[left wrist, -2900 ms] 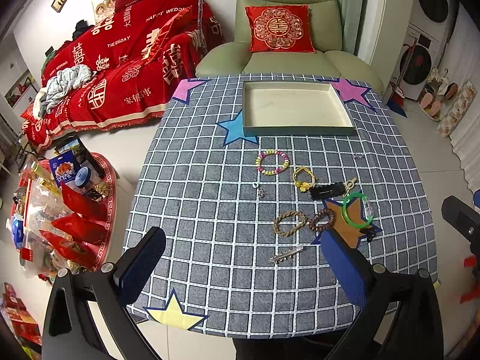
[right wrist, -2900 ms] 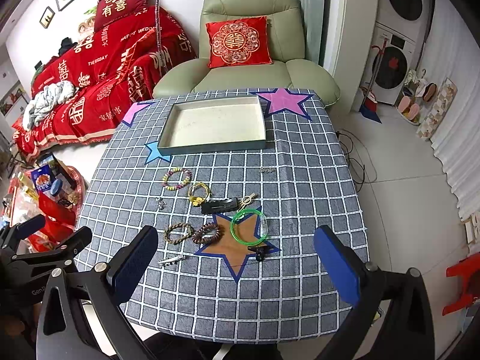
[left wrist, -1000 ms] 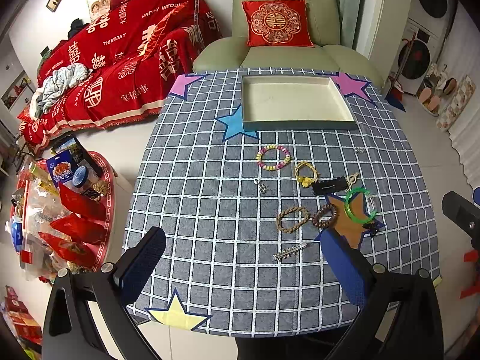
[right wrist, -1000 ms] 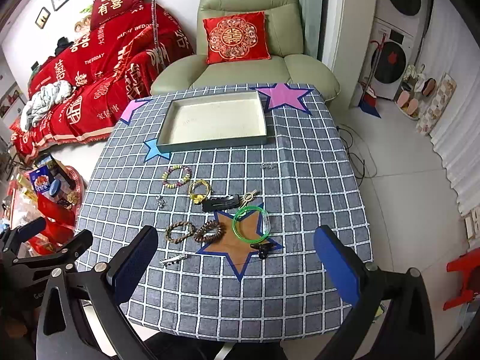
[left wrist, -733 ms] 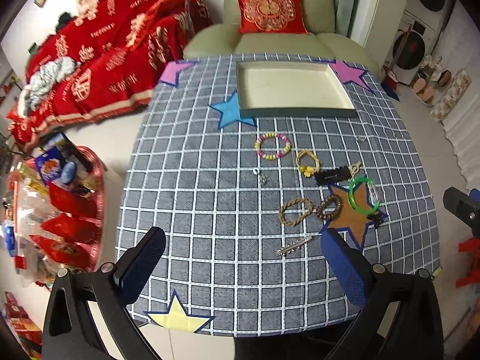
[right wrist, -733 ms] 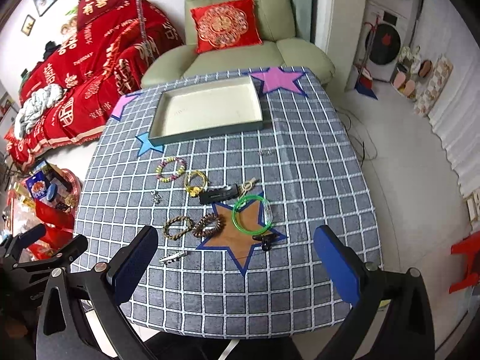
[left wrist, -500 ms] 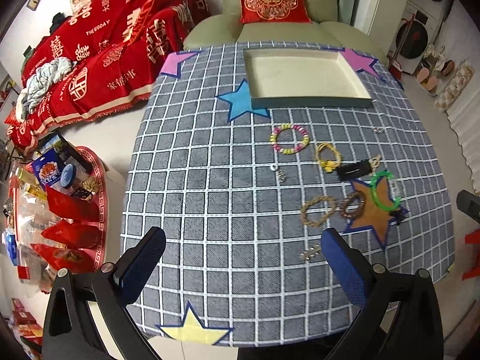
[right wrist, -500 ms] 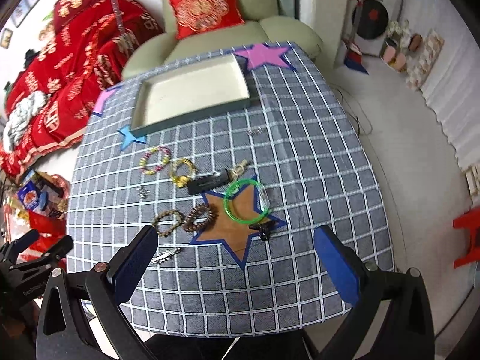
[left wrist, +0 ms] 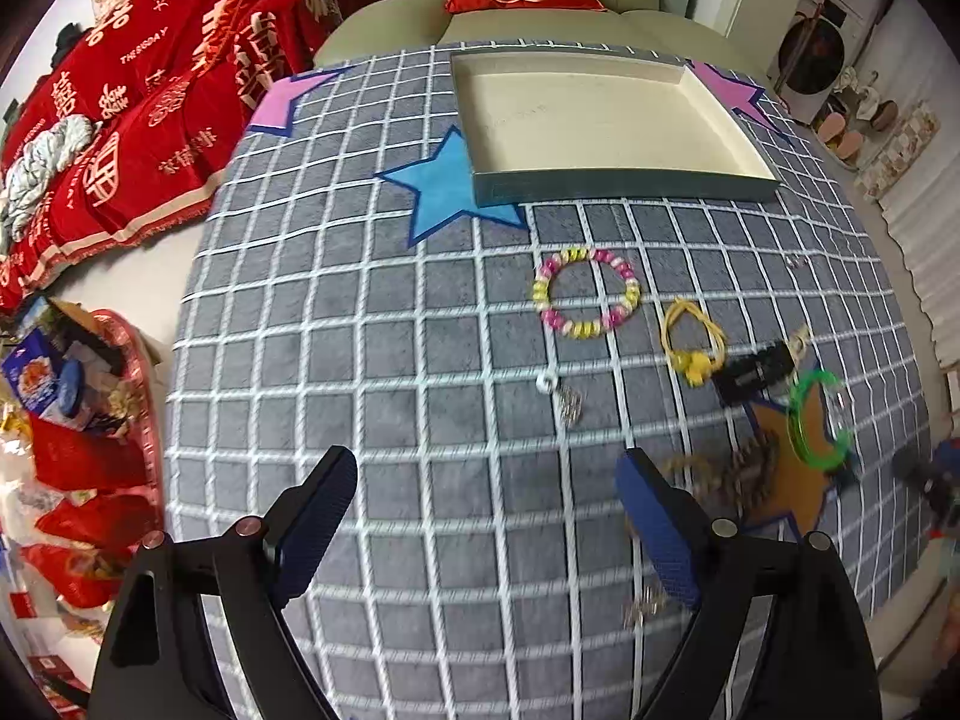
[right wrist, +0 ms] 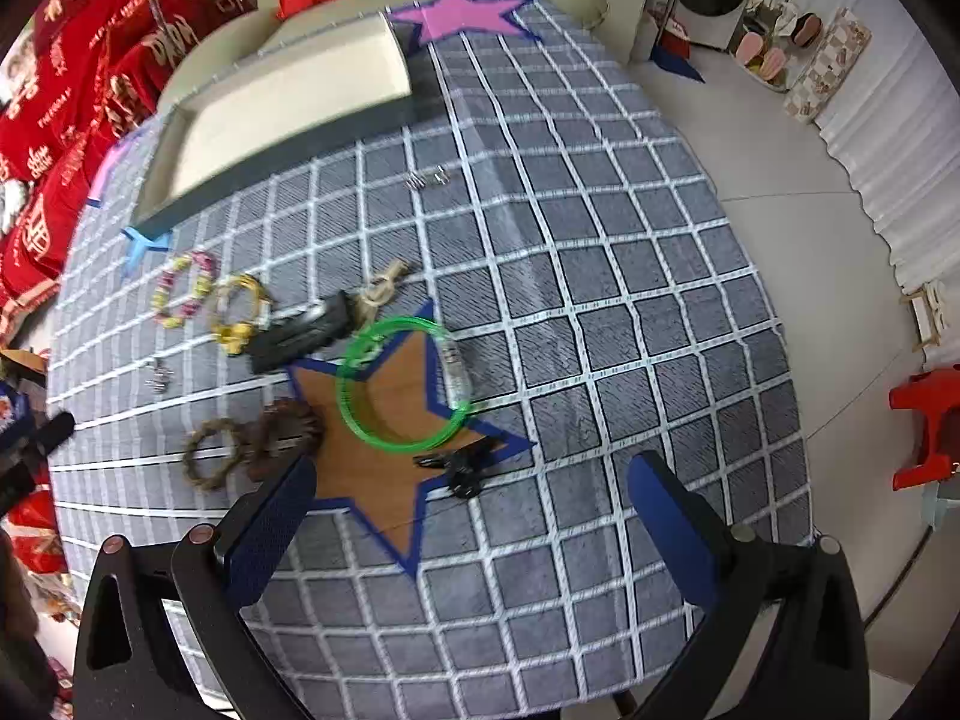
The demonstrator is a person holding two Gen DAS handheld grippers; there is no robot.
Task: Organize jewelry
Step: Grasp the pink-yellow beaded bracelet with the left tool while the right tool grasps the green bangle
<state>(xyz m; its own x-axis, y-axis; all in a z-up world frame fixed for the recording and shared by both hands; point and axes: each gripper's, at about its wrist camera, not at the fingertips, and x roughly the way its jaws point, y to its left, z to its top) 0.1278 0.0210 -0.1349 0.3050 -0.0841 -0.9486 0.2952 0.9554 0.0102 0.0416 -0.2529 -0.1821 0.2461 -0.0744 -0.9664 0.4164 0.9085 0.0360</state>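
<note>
Jewelry lies scattered on the grey checked tablecloth. A cream tray stands at the far side with nothing in it. My left gripper hangs over bare cloth, its jaws closing with nothing between them. Ahead of it lie a small silver earring and a pink-yellow bead bracelet, then a yellow bracelet. My right gripper is open above the brown star patch. A small black clip lies below its fingers, and a green bangle just beyond. Brown bead bracelets are by its left finger.
A black hair clip and small silver pieces also lie on the cloth. A silver bar clip sits under the left gripper's right finger. The table's right edge drops to the floor by a red stool. An armchair stands behind.
Both grippers have come down toward the table and the jewelry looks larger. The right one now hangs over the brown star. The left fingers stand slightly closer together.
</note>
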